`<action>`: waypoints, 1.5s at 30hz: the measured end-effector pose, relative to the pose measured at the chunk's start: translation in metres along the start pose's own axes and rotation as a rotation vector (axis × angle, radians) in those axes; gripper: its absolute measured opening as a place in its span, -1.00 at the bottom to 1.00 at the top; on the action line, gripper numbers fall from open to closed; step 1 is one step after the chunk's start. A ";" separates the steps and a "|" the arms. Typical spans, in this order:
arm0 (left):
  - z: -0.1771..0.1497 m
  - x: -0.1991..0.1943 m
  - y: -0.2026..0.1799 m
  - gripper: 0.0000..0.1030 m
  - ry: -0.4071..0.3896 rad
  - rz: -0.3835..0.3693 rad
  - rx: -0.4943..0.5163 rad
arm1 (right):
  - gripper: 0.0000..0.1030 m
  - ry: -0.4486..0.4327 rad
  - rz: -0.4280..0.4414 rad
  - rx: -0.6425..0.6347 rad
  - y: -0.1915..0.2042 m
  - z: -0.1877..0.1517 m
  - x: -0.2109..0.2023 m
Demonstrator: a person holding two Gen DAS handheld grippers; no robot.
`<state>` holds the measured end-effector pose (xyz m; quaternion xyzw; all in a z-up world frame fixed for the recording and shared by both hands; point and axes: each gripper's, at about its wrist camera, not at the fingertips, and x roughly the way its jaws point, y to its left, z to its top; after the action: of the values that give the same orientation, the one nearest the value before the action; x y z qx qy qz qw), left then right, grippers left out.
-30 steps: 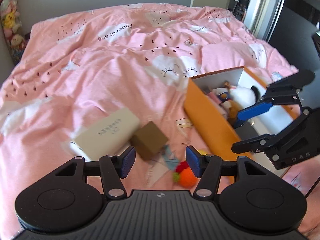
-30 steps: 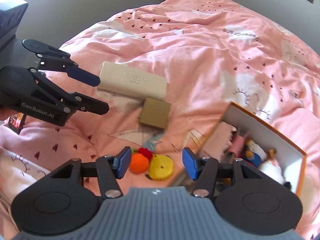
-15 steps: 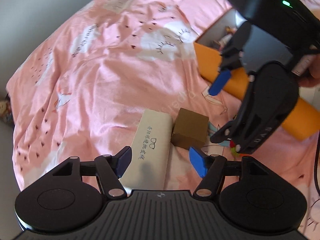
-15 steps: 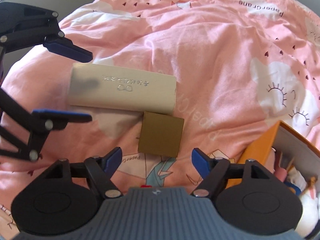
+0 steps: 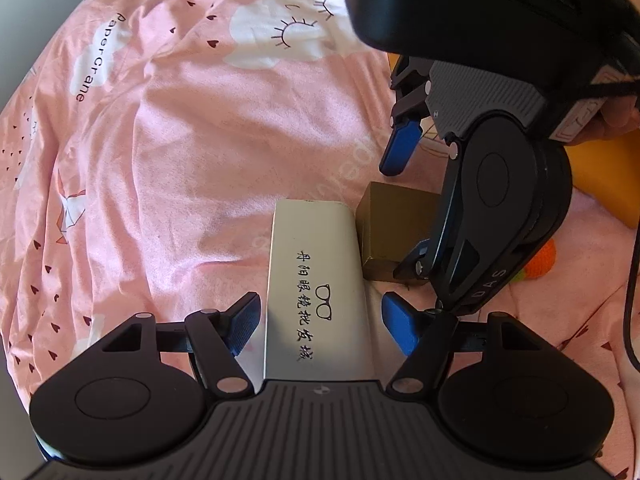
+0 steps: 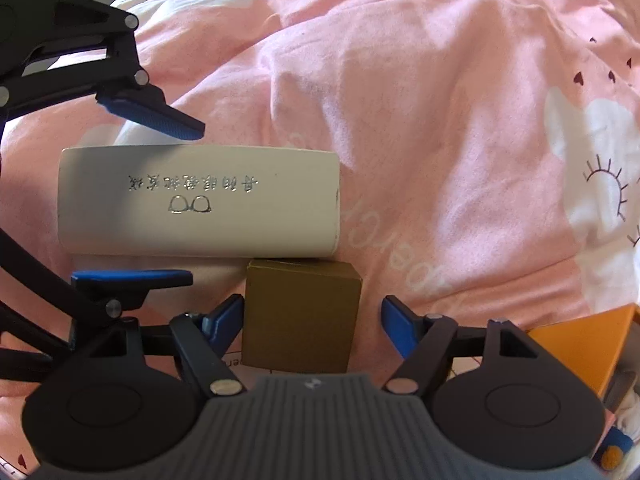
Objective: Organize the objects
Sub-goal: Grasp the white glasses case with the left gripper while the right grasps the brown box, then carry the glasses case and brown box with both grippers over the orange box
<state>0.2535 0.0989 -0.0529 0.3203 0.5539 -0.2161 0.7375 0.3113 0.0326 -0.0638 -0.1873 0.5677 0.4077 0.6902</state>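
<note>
A cream glasses case [image 5: 318,292] with black lettering lies on the pink duvet, with a small brown box [image 5: 394,232] touching its side. My left gripper [image 5: 324,322] is open, its fingers on either side of the case's near end. My right gripper [image 6: 312,320] is open, its fingers straddling the brown box [image 6: 300,316]. The case also shows in the right wrist view [image 6: 200,204], with the left gripper's fingers [image 6: 152,114] around its left end. The right gripper's body hangs over the box in the left wrist view [image 5: 500,208].
An orange storage box [image 6: 580,344] with toys inside sits at the right edge of the right wrist view. An orange knitted toy [image 5: 540,260] lies behind the right gripper. The pink duvet [image 5: 200,140] is rumpled all around.
Both grippers have dropped lower and closer: the left now straddles the glasses case, the right now straddles the brown box. Neither object has moved.
</note>
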 end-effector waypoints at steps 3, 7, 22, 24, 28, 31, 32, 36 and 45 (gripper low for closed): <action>0.005 0.006 -0.001 0.53 0.023 0.014 0.033 | 0.20 0.012 0.040 0.030 -0.003 0.000 -0.001; 0.011 0.013 -0.002 0.43 0.053 0.015 0.050 | 0.19 -0.003 0.019 0.027 -0.001 -0.004 -0.011; -0.003 -0.042 -0.020 0.31 -0.060 0.083 -0.061 | 0.19 -0.167 -0.076 -0.012 0.009 -0.044 -0.108; -0.003 -0.056 -0.028 0.31 -0.089 0.094 -0.059 | 0.19 -0.190 -0.091 -0.014 0.011 -0.053 -0.125; 0.001 -0.087 -0.047 0.31 -0.151 0.095 -0.055 | 0.19 -0.245 -0.134 -0.021 0.015 -0.080 -0.162; 0.008 -0.115 -0.067 0.31 -0.216 0.092 -0.028 | 0.19 -0.275 -0.185 -0.033 0.017 -0.107 -0.191; 0.012 -0.124 -0.075 0.31 -0.241 0.087 -0.010 | 0.19 -0.278 -0.204 -0.039 0.016 -0.116 -0.199; 0.035 -0.154 -0.112 0.31 -0.323 0.050 0.080 | 0.19 -0.271 -0.290 -0.034 0.007 -0.160 -0.230; 0.104 -0.140 -0.188 0.31 -0.384 -0.159 0.264 | 0.19 -0.255 -0.444 0.073 -0.038 -0.239 -0.269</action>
<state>0.1565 -0.1119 0.0563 0.3223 0.3940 -0.4009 0.7617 0.1844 -0.2567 0.1118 -0.2295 0.4352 0.2458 0.8352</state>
